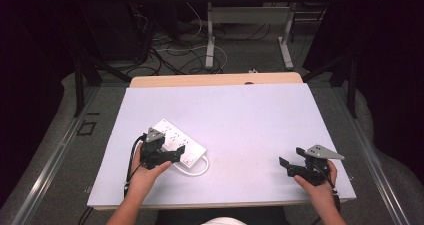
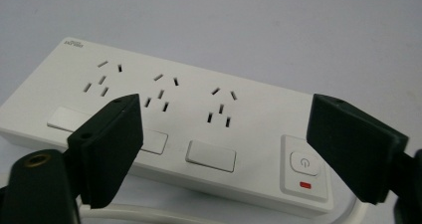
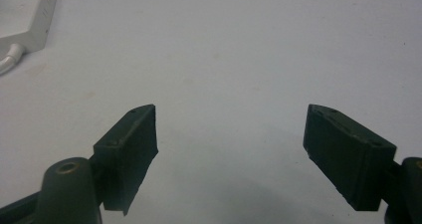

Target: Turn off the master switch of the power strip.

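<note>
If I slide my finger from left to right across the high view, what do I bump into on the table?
Left black hand-held gripper → flat white plastic power strip → bare stretch of the pale table mat → right black hand-held gripper.

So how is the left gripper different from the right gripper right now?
The left gripper sits right at the white power strip, its fingers framing the strip's sockets; the right gripper is far from the strip, over bare table. In the left gripper view the strip fills the picture; in the right gripper view only a corner shows. Both are black, hand-held and open, holding nothing.
</note>
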Demonstrator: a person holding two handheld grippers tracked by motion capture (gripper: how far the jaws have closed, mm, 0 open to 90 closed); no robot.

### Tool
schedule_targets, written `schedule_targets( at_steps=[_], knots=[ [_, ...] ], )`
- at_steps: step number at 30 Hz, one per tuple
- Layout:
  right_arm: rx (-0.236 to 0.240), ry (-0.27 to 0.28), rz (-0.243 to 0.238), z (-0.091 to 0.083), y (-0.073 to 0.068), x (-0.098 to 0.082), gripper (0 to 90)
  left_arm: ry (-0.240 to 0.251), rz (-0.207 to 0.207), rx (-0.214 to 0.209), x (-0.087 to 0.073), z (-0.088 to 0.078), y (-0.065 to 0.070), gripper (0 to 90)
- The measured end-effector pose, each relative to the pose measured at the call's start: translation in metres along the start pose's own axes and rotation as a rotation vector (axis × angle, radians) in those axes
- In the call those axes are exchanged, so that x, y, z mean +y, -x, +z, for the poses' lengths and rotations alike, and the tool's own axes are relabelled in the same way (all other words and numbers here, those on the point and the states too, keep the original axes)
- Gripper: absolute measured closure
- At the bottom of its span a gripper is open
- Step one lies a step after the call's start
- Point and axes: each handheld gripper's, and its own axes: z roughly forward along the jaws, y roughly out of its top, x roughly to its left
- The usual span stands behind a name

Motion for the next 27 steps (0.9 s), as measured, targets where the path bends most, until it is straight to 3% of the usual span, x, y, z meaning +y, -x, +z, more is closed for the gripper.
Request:
schedule_targets(
  at_steps=[1, 2, 4, 11, 17, 20, 27],
  knots=[
    [0.0, 0.001, 0.0, 0.0, 0.0, 0.0, 20.8, -0.014, 0.004, -0.014, 0.001, -0.001, -0.001, 7.0],
    [0.0, 0.0, -0.001, 0.0, 0.0, 0.0, 20.9, 0.008, -0.011, -0.012, 0.0, 0.0, -0.001, 4.8],
    [0.001, -0.001, 0.007, -0.001, -0.001, 0.0, 20.9, 0.005, -0.02, -0.019, 0.0, -0.001, -0.002, 0.2],
    [-0.002, 0.002, 0.009, 0.0, -0.001, 0.0, 20.8, 0.026, -0.06, -0.014, 0.003, -0.008, -0.01, 0.4],
    [-0.003, -0.008, -0.003, -0.001, 0.0, 0.0, 20.9, 0.06, -0.118, -0.02, 0.005, -0.018, -0.019, 0.4],
    [-0.005, -0.007, -0.001, -0.001, 0.0, 0.0, 20.8, 0.075, -0.117, -0.005, 0.006, -0.023, -0.021, 0.3],
    [-0.005, -0.007, 0.0, 0.0, -0.001, 0.0, 20.9, 0.063, -0.068, 0.025, 0.004, -0.035, -0.028, 0.5]
  ],
)
